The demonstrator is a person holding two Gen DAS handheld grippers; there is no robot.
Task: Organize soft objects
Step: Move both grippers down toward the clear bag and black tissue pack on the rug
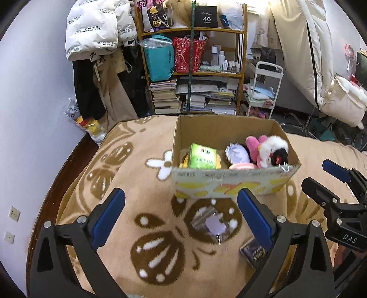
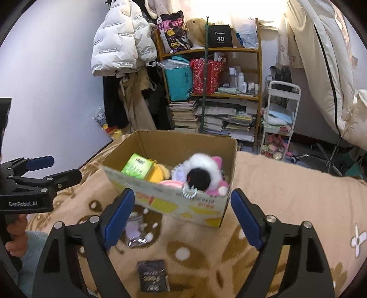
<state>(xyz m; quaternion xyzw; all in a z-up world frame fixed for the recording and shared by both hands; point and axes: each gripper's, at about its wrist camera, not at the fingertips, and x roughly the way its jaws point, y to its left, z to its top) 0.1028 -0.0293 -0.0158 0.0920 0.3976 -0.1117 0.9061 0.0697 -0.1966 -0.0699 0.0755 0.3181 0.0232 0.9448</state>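
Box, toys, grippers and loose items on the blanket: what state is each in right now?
Box: open-topped, upright.
Green pack: inside box.
Plush toys: inside box.
Clear packet: loose on blanket.
Dark packet: loose on blanket.
Left gripper: open, empty.
Right gripper: open, empty.

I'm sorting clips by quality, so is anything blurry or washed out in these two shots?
Left wrist view: the clear packet on the blanket is smeared. Right wrist view: window glare bleaches the top; the box front is soft.
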